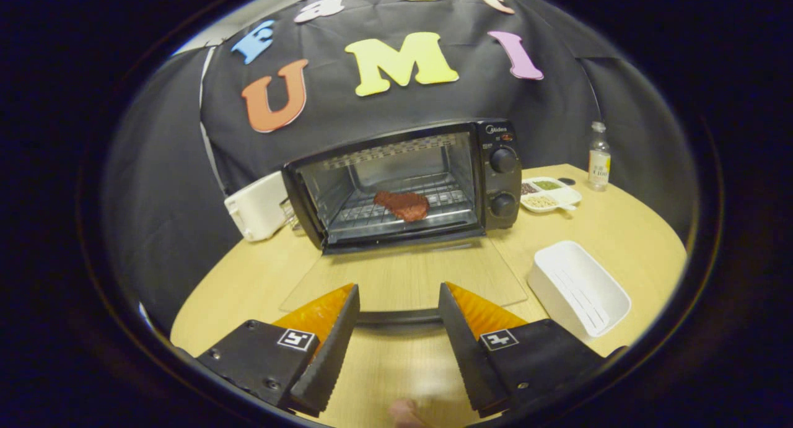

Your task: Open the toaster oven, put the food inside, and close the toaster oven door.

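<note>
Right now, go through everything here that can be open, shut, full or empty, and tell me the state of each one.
Toaster oven: open, glass door folded flat on the table.
Food: inside, on the wire rack.
Gripper: open, door handle between its fingers, not clamped.
White tray: empty.
Divided dish: compartments filled.
Bottle: upright; cap unclear.

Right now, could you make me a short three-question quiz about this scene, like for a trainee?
1. True or false: the food lies on the rack inside the oven.
2. The oven door is: A) shut, B) folded down flat, C) half open.
3. What lies between the open fingers?

Key: 1 true. 2 B. 3 the door's handle.
</note>
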